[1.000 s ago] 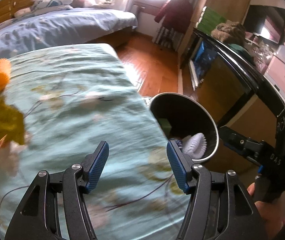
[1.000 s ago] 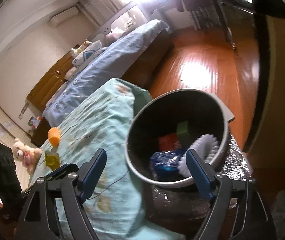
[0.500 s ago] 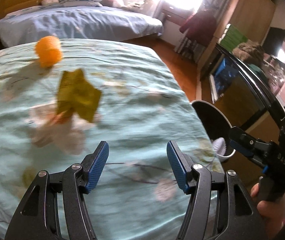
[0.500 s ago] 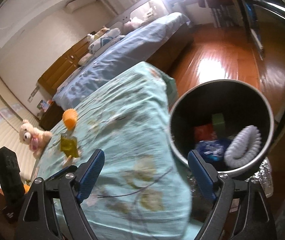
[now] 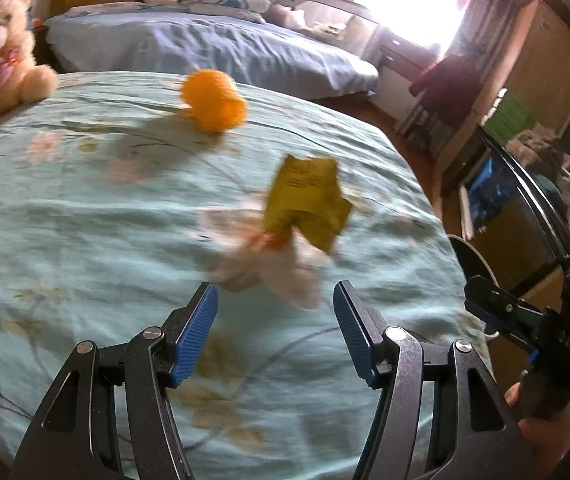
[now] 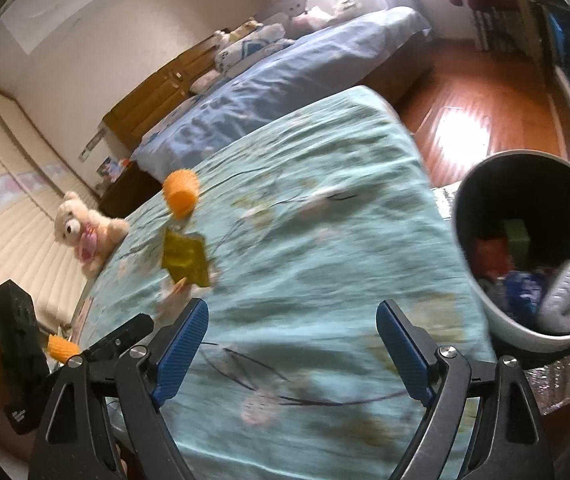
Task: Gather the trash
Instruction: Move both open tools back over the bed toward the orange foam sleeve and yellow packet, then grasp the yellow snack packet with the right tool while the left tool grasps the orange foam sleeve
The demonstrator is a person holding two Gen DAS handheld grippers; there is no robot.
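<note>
Left gripper lined up on the next scrap

Left view: your left gripper (image 5: 275,322), fingers apart and empty, has swung from the bin to the yellow wrapper (image 5: 307,204) and white tissue (image 5: 273,268) on the bed.
Right view: your right gripper (image 6: 291,342), fingers apart, has drifted off the bin (image 6: 525,336); trash inside.

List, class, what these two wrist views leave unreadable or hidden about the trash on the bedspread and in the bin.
- Left wrist: the white crumpled trash is motion-blurred; tissue or wrapper, cannot tell.
- Left wrist: print on the yellow wrapper is blurred, unreadable.
- Left wrist: the trash bin shows only a rim sliver; the bedspread edge hides the rest.
- Right wrist: the bin's near wall hides its bottom contents.
</note>
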